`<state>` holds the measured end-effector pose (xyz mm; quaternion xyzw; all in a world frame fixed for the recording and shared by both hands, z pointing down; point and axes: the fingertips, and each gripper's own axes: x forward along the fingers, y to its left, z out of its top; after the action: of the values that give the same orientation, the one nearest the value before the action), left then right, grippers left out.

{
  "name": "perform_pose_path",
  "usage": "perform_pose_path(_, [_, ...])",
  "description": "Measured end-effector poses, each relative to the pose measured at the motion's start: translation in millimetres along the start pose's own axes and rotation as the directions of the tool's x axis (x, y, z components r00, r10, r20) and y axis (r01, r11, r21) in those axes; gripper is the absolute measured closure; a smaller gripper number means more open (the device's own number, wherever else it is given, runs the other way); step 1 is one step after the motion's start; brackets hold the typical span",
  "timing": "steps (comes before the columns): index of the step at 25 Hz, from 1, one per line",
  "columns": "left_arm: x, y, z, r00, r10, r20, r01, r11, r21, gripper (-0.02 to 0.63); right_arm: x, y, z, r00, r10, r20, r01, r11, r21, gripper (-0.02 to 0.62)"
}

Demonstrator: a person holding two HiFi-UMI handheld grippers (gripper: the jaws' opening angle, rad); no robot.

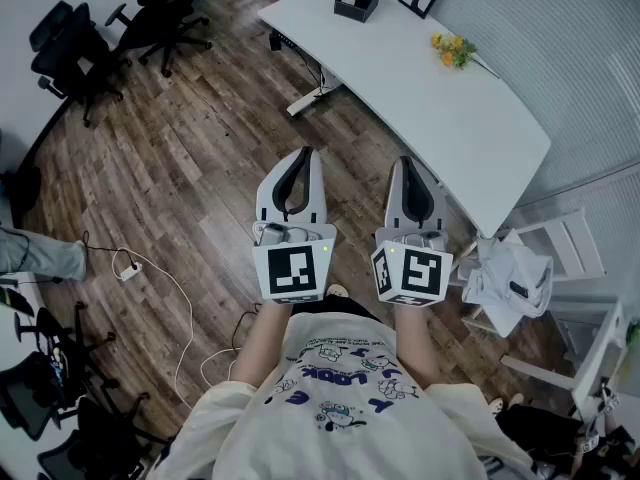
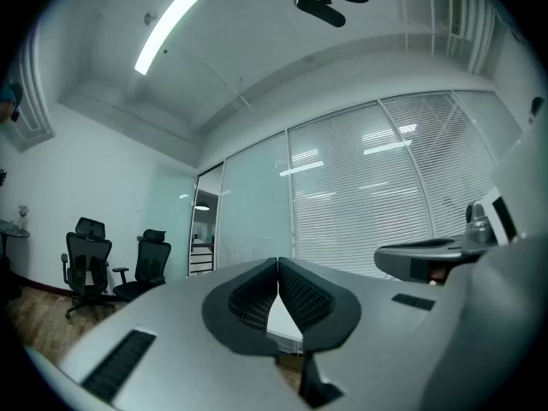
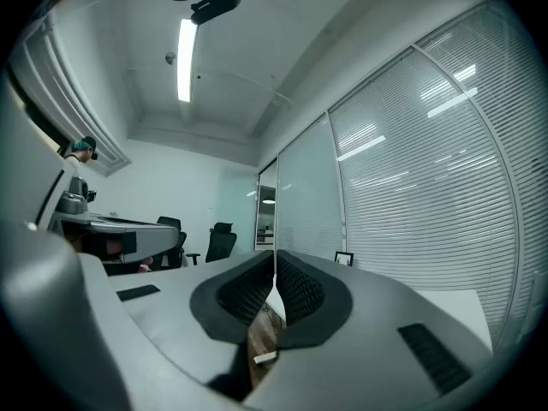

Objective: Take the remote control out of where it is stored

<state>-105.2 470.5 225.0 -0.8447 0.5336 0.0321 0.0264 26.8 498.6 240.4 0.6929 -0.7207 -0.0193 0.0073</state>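
left tongs [image 1: 305, 153] closed, empty | right tongs [image 1: 405, 161] closed, empty | shirt print [image 1: 335, 380] illegible

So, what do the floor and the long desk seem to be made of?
Floor: wood or wood-look laminate, matt; brown planks with grain lines show. Desk: smooth white top, probably laminated board, faint sheen; its core is not visible.

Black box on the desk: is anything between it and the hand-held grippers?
Nothing visible. Only wood floor and bare desk lie between the black box and the left hand-held gripper and right hand-held gripper; yellow flowers sit aside.
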Motion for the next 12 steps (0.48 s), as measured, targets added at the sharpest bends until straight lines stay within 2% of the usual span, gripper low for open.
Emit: perform_pose_path(12, [21, 32, -6, 1.000, -0.006, 0.008, 0.006, 1.000, -0.003, 0.591, 32, 18, -8, 1.000, 0.005, -0.010, -0.005, 1.000, 0.013, 0.561])
